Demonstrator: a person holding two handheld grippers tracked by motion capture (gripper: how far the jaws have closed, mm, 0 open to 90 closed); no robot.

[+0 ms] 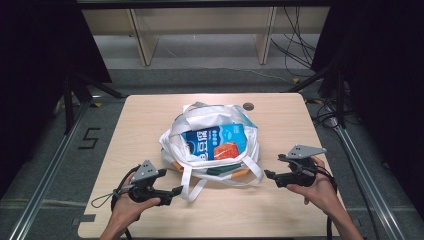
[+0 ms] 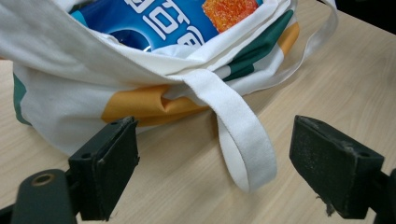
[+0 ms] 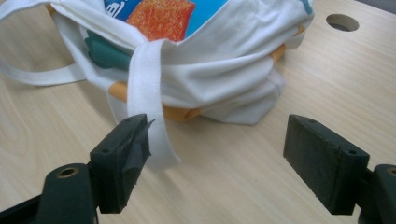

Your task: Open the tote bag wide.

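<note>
Both the left claw (image 1: 176,190) and right claw (image 1: 268,175) gape empty, flanking the white tote bag (image 1: 210,145) on the table (image 1: 280,210).

Matt white cloth on the tote bag (image 1: 210,145), with flat woven straps (image 2: 243,135) (green and orange panels of the same dull fabric). Glossy printed plastic on the blue packet (image 1: 215,142) inside. Pale smooth wood-grain laminate on the table (image 1: 280,200); matt black, slightly rough, scuffed pads on the fingers (image 3: 322,163).

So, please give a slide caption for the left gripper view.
Open left gripper facing the white strap of a tote bag on the table.
</note>
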